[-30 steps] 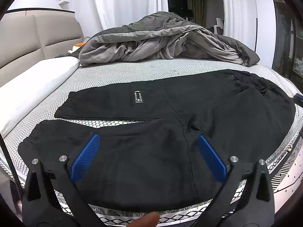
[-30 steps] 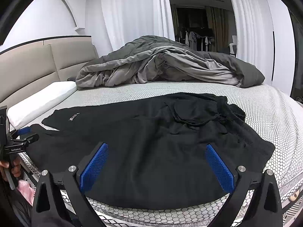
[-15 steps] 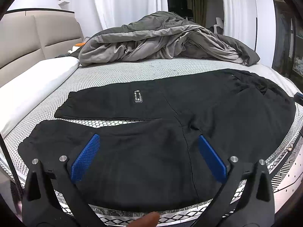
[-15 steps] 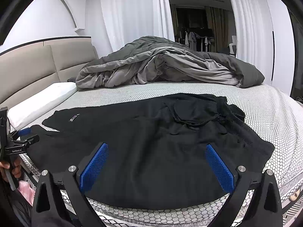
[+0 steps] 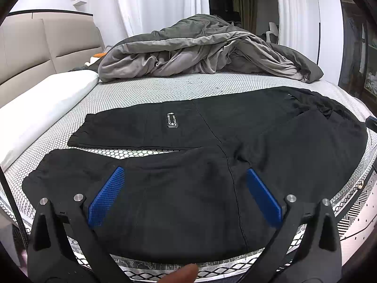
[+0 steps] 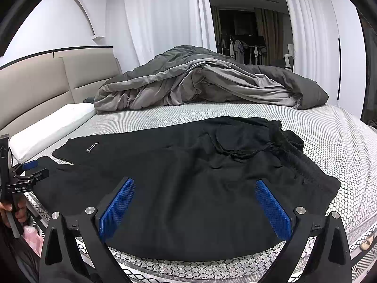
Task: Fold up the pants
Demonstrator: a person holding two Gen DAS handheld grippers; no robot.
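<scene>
Black pants (image 5: 212,155) lie spread flat on the bed, legs pointing left, waistband with drawstring at the right (image 6: 289,151). A small white label (image 5: 172,120) sits on the far leg. My left gripper (image 5: 185,191) is open and empty, hovering over the near leg by the bed's front edge. My right gripper (image 6: 195,202) is open and empty, hovering over the seat of the pants (image 6: 188,176) near the waist. The left gripper also shows at the left edge of the right wrist view (image 6: 23,176).
A crumpled grey duvet (image 5: 202,52) is piled at the far side of the bed. A white pillow (image 5: 40,108) lies along the beige headboard (image 5: 42,44) at the left. The honeycomb-patterned mattress cover (image 6: 329,136) shows around the pants.
</scene>
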